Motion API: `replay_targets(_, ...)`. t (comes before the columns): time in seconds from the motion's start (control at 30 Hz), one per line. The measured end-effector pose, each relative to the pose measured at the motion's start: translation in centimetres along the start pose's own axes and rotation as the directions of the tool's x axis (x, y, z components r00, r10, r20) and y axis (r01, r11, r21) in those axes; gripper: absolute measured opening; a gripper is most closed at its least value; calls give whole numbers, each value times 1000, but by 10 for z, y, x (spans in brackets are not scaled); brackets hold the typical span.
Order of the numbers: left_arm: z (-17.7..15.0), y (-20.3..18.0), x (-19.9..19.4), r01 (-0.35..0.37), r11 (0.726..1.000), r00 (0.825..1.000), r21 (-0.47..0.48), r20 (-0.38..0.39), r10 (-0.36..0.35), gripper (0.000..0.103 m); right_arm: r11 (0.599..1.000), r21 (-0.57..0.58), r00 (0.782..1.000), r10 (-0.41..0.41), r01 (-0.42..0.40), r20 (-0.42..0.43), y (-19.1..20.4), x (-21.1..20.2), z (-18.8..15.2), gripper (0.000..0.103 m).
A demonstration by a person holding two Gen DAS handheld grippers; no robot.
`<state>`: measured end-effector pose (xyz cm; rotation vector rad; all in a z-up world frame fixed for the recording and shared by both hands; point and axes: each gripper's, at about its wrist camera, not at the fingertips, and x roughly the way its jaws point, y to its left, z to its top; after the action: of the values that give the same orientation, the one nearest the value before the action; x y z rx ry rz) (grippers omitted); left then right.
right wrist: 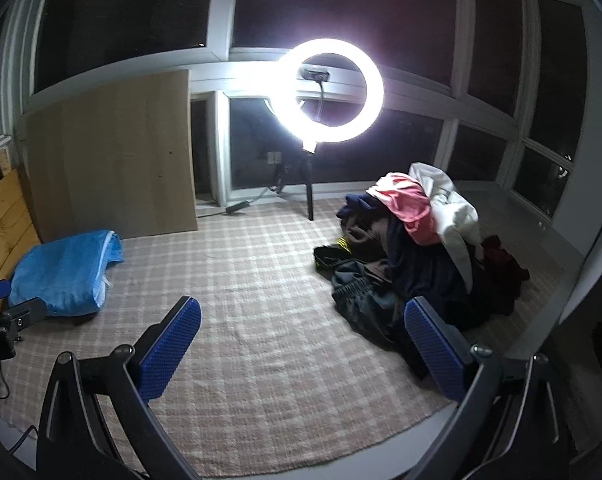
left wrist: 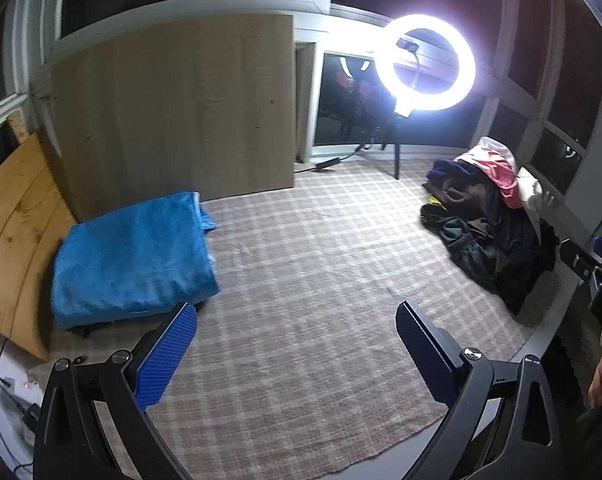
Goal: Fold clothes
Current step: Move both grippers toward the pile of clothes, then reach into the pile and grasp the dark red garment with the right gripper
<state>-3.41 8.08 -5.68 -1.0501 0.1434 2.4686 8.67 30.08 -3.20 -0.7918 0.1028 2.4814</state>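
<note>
Both blue-padded jaws fill the bottom of each wrist view. Left hand-held gripper (left wrist: 297, 344): jaws spread wide, nothing between them. Right hand-held gripper (right wrist: 301, 344): likewise wide open and empty. Both hang above the checked rug (right wrist: 261, 300), touching no cloth.

Unfolded pile (right wrist: 413, 248) sits on the rug at about 1 o'clock from the right gripper, its dark near edge just beyond the right jaw tip. From the left gripper the pile (left wrist: 489, 232) lies at 2 o'clock, well apart. Judgement: right hand is nearer, so the first pick probably falls to it.

Pile is a crumpled heap, mostly dark garments, pink and white pieces on top; no clear long axis, individual items hard to separate.

Blue folded cloth (left wrist: 133, 252) lies at 10 o'clock, against a board (left wrist: 173, 112). Ring light (right wrist: 327, 90) glares at 12.
</note>
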Motion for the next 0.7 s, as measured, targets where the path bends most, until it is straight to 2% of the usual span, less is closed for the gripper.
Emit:
replay_targets(0.33,6,-13,7,61,998,998,32,11,-62,100,999,20,1000,-30,30,-4,-15,-1,-5,103)
replay_targets(0.5,13,-15,13,60,998,998,29,30,-61,100,995,52,997,-79,80,-18,-51,7,-9,103)
replay_targets(0.7,26,-32,31,62,998,998,10,24,-62,100,979,158,991,-126,132,-46,-125,26,-7,103)
